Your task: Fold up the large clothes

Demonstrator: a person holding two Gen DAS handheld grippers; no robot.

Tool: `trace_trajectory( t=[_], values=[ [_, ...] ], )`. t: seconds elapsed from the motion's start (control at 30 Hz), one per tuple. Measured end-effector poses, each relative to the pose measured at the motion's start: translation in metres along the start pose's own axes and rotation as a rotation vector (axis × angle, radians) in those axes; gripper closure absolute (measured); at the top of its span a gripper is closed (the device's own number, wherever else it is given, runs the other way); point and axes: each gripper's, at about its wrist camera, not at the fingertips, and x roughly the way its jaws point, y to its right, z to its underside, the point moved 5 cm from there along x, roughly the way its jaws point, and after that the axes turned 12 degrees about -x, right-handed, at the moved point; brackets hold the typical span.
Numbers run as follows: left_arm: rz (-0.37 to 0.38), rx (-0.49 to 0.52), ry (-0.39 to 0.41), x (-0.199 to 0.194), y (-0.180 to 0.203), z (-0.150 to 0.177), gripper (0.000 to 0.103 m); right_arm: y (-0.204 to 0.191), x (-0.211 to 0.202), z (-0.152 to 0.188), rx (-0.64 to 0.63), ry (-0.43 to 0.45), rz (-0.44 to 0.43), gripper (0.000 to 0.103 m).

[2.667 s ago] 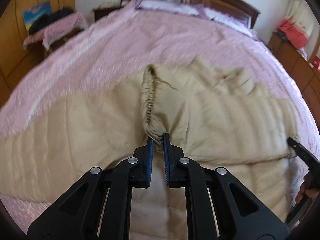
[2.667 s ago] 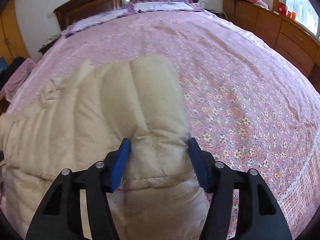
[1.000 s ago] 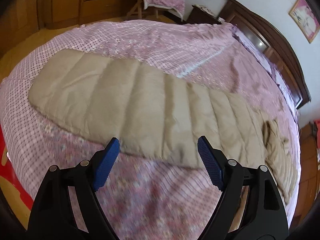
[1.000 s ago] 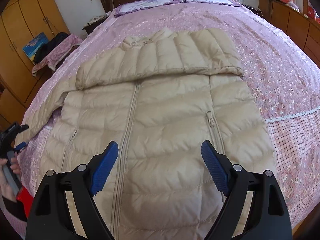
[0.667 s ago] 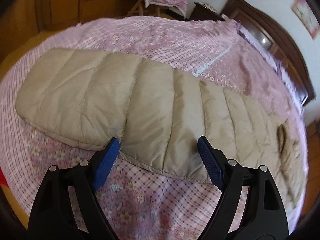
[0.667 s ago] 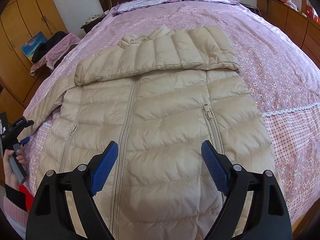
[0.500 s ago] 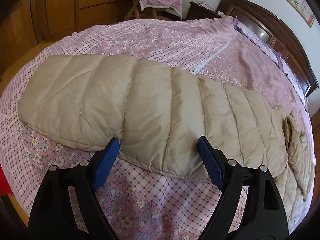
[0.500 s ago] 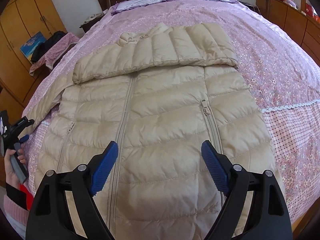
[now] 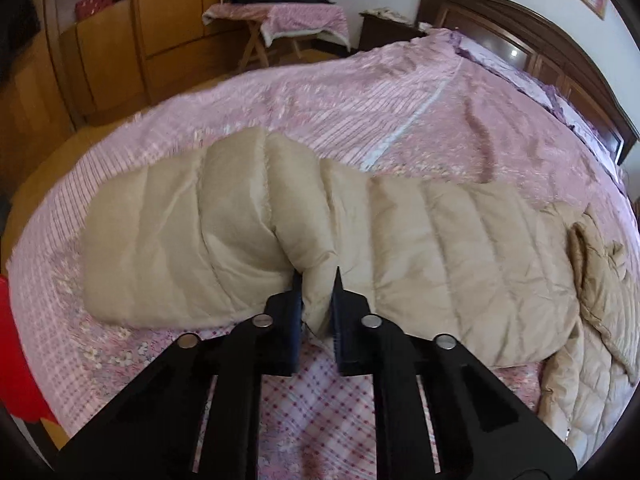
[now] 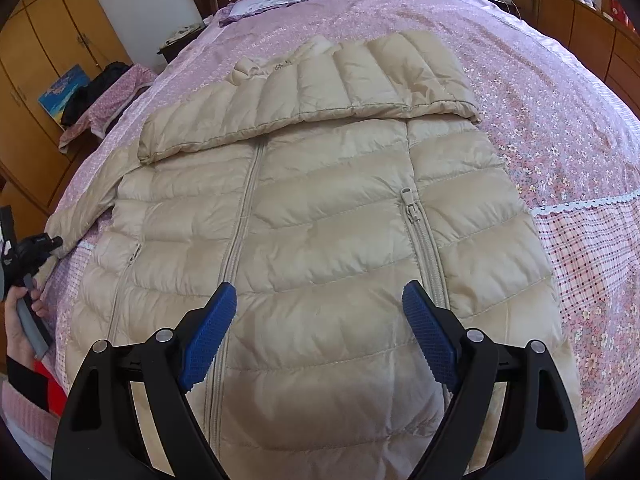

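Pink bedspread (image 10: 560, 128) carries the beige jacket (image 10: 320, 208). Only the left-wrist view shows the left tool (image 9: 316, 284) just clenched on its outstretched sleeve (image 9: 224, 224); the right-wrist view shows the right tool (image 10: 320, 332) spread wide over the zipped front.

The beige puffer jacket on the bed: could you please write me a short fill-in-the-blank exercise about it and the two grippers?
1. The left gripper is shut on the jacket's ____.
2. The right gripper hovers over the beige puffer jacket with its jaws ____.
3. The jacket lies on a ____ bedspread.
4. The jacket's front zipper is ____.

Missing words: sleeve; open; pink; closed
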Motion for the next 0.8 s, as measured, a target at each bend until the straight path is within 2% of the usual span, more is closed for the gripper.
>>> trace_trajectory(
  t=[0.27,0.43,0.6,0.73,0.8],
  values=[
    [0.119,0.039,0.111,-0.068,0.021,-0.020,0.094,0.006,-0.001,-0.003,0.008,0.005,-0.007,0.020],
    [0.238,0.053,0.179,-0.123,0.042,-0.035,0.094,0.006,-0.004,-0.004,-0.003,0.015,-0.008,0.017],
    [0.340,0.086,0.194,-0.161,0.073,-0.034,0.094,0.008,-0.008,-0.005,-0.017,0.020,0.005,0.016],
    [0.398,0.134,0.200,-0.181,0.106,-0.026,0.094,0.012,-0.014,-0.008,-0.015,0.040,0.016,0.008],
    [0.421,0.169,0.207,-0.191,0.126,-0.021,0.094,0.016,-0.017,-0.009,-0.014,0.050,0.020,0.008]
  ],
)
